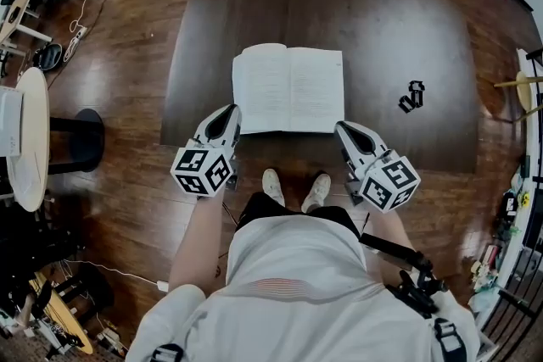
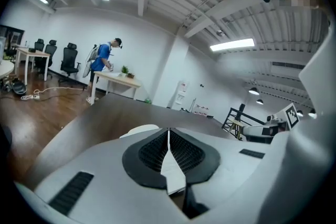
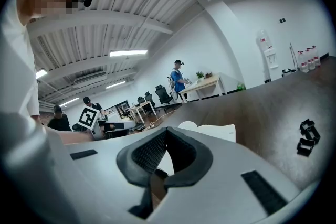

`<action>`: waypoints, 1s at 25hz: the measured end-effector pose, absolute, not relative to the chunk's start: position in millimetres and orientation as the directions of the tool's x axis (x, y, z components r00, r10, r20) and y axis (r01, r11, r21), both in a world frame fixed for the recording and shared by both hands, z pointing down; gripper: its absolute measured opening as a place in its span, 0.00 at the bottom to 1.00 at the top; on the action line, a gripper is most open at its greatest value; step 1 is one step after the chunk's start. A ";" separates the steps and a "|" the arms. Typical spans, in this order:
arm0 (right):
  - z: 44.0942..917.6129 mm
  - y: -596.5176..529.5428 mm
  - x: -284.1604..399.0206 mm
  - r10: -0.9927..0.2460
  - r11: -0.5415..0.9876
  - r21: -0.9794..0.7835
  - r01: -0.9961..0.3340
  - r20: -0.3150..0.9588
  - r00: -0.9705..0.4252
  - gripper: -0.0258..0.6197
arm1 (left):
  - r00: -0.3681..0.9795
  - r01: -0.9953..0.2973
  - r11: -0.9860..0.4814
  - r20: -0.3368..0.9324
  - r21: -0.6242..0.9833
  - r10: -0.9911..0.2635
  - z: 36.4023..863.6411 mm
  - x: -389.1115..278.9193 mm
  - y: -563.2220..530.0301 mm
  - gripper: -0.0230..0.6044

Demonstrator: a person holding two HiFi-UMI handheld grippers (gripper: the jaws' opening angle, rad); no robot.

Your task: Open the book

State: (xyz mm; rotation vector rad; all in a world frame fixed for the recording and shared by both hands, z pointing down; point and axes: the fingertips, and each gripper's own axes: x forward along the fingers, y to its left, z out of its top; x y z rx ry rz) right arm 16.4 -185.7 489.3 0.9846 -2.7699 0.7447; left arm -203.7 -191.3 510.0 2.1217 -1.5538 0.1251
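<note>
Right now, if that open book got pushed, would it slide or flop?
Probably slide whole: the book lies flat on a smooth table. Lifted by one edge, its thin pages would likely flop.

White shirt, grey hand-held grippers

book: white pages, fine grey print
table: dark brown, faint wood grain
floor: glossy reddish-brown planks
left gripper: pale grey shell, black gridded pads, black-and-white square markers
right gripper: same colours
small object: black
shoes: white
</note>
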 end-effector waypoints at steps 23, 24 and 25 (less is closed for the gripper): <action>352.3 -156.2 9.8 -0.719 0.677 -0.184 -0.713 0.042 -0.694 0.03 | 0.507 -0.860 -0.503 0.025 0.081 -0.862 329.5 -155.7 -143.8 0.05; 347.8 -154.1 12.4 -0.715 0.683 -0.183 -0.707 0.031 -0.698 0.03 | 0.501 -0.864 -0.498 0.024 0.076 -0.865 326.0 -152.9 -140.7 0.05; 344.0 -152.0 16.2 -0.710 0.690 -0.181 -0.701 0.020 -0.704 0.03 | 0.494 -0.868 -0.492 0.022 0.072 -0.869 322.4 -148.7 -137.9 0.05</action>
